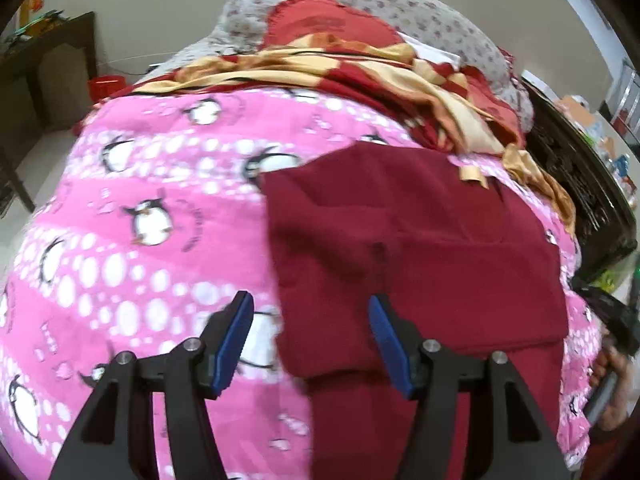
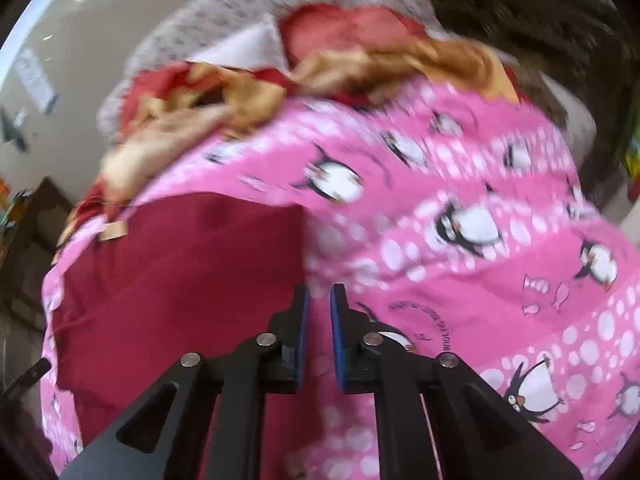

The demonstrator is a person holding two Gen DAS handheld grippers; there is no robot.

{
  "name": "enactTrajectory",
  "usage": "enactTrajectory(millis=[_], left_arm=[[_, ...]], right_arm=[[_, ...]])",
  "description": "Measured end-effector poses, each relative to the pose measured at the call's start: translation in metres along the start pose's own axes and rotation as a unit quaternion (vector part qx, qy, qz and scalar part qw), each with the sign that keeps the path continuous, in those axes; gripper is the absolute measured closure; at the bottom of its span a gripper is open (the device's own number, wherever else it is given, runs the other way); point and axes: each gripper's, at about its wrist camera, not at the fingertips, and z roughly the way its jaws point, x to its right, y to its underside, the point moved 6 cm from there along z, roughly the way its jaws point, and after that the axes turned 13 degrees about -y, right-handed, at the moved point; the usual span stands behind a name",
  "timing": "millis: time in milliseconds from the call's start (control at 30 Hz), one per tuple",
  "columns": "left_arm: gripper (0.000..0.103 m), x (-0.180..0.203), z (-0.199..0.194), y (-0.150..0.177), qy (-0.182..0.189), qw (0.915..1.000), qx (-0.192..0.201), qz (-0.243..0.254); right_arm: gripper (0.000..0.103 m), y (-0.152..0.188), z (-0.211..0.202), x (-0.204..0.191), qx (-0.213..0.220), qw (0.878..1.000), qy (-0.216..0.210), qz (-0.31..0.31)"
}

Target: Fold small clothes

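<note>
A dark red garment [image 1: 420,248] lies partly folded on a pink penguin-print blanket [image 1: 140,208]. My left gripper [image 1: 312,312] is open and empty, hovering over the garment's near left edge. In the right wrist view the same garment [image 2: 180,280] lies at the left on the blanket [image 2: 480,240]. My right gripper [image 2: 319,300] hovers by the garment's right edge, its jaws nearly closed with a narrow gap and nothing between them. That view is motion-blurred.
A red and gold cloth [image 1: 360,76] is heaped at the far end of the bed, with a red pillow [image 1: 328,20] and a grey floral pillow [image 1: 440,12] behind. A dark wooden table [image 1: 44,72] stands left; a dark headboard [image 1: 580,184] runs along the right.
</note>
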Motion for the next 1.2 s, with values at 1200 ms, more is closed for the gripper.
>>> enactTrajectory(millis=[1200], left_arm=[[0.032, -0.031, 0.032, 0.038, -0.029, 0.9985, -0.037, -0.028]], right_arm=[[0.083, 0.042, 0.202, -0.308, -0.172, 0.929, -0.188, -0.267]])
